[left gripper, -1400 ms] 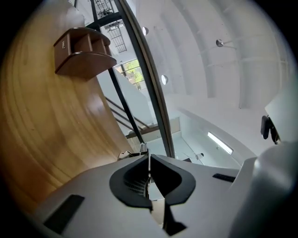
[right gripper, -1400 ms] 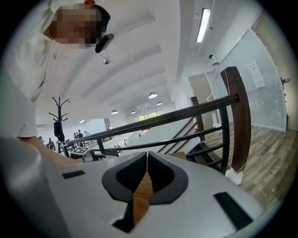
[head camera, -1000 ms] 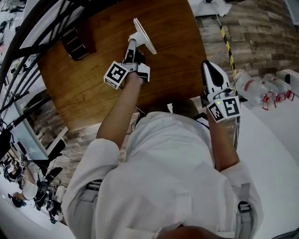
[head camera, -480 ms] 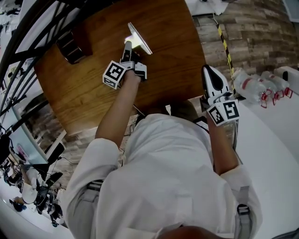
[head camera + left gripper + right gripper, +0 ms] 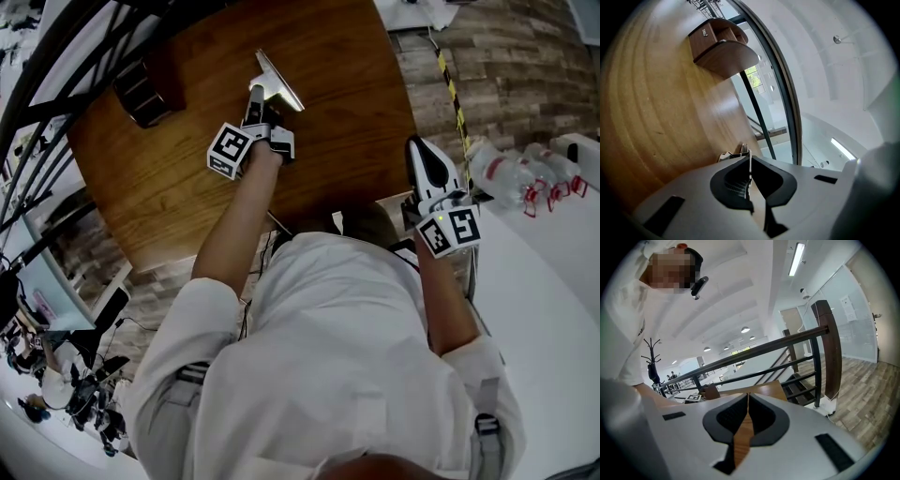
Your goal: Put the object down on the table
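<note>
A thin white flat object [image 5: 279,82] is held tilted on edge over the round wooden table [image 5: 187,178], near its far side. My left gripper [image 5: 260,97] is shut on the object's lower edge. In the left gripper view the object shows only as a thin white sliver [image 5: 749,165] between the closed jaws of the left gripper [image 5: 749,174]. Whether the object touches the tabletop cannot be told. My right gripper [image 5: 419,142] hovers at the table's right edge, shut with nothing in it. In the right gripper view the right gripper [image 5: 748,400] has its jaws pressed together.
A dark wooden box [image 5: 141,87] stands on the table's far left, the same box [image 5: 719,40] showing ahead of the left gripper. Plastic bottles [image 5: 506,173] lie on a white surface at the right. A black railing [image 5: 37,84] runs along the left.
My left gripper has shifted slightly up and left with the white object, which has turned more edge-on. The right gripper has barely moved.
</note>
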A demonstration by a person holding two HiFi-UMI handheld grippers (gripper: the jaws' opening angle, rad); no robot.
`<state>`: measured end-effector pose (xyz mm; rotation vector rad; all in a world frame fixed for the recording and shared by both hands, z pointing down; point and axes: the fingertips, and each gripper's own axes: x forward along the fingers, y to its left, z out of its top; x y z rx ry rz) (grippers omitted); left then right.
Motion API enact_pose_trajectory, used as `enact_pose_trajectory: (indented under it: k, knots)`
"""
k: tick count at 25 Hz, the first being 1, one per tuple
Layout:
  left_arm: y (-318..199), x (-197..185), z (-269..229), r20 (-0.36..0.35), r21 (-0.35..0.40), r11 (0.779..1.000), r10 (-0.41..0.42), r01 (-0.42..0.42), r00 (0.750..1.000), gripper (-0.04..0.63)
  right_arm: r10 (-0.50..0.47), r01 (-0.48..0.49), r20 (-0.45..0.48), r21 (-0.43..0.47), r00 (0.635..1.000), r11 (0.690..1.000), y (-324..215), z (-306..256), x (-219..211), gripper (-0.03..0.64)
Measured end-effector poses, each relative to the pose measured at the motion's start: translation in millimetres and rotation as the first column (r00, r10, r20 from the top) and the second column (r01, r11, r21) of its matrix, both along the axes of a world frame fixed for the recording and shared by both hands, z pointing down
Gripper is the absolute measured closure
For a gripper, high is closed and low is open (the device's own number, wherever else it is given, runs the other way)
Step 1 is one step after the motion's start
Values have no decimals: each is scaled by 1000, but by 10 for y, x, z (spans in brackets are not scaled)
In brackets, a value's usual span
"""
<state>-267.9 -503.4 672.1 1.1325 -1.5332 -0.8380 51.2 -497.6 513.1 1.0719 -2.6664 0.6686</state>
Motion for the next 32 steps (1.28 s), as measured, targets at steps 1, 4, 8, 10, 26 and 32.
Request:
enact_pose_trajectory:
  k: [1,4,8,10,26,32]
  knots:
    - [3,-8,-2,2,1,1000,-1,1,1000,578,1,-1,-1,0,1000,1000,3,-4,1,590]
    - [4,-34,-11,12,-1,1000,4,-4,1000,578,8,-8,-1,1,1000,1000,8,-21,-8,591]
    - [24,-45,-1,28,-9,1000,8,-8,1000,578,15,-15,3,9,1000,1000,46,-30,-16,590]
    - [25,-36,-2,29,-8,1000,11,-11,1000,577,16,-16,5,14,1000,1000,62,-36,-15,590]
    - [223,-91,-120,-18,1,999,-39,39,999,509,-28,25,41,66,999,997,61,-300,-28,591]
    - [590,-260,-507,117,13,995,-97,96,988,544,-79,71,91,87,993,994,76,-419,-74,590]
